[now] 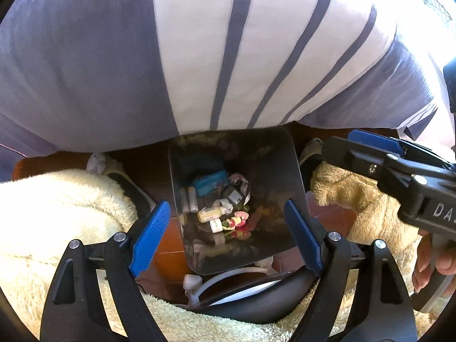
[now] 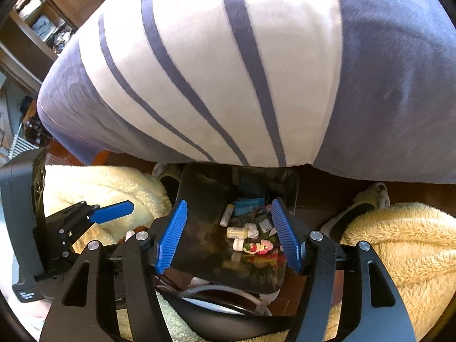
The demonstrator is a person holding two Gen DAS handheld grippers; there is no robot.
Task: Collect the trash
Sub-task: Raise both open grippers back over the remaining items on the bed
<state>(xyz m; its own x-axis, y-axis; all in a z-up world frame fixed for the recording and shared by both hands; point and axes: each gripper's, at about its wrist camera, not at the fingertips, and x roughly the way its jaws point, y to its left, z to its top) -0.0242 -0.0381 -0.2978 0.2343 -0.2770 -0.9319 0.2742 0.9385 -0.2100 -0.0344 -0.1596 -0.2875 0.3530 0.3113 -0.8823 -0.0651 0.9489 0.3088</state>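
Note:
A dark, glossy trash bin (image 1: 296, 168) stands on the floor below both grippers. At its bottom lie a small yellow bottle (image 1: 209, 214), a blue packet (image 1: 211, 183), white tubes and a colourful candy-like piece (image 1: 236, 222). My left gripper (image 1: 226, 203) hangs open above the bin with nothing between its blue pads. My right gripper (image 2: 229, 201) is also open and empty over the bin (image 2: 296, 188), above the yellow bottle (image 2: 238, 232) and blue packet (image 2: 248, 205). Each gripper shows in the other's view: the right (image 1: 370, 154) to the right, the left (image 2: 114, 212) to the left.
A bed with a blue-and-white striped cover (image 1: 228, 57) overhangs the bin's far side. Cream fleece-clad legs (image 1: 57, 213) (image 2: 399, 245) and slippers (image 2: 367, 199) flank the bin. A black curved object with white cable (image 1: 242, 307) lies at the bin's near side. Wooden shelves (image 2: 42, 22) stand far left.

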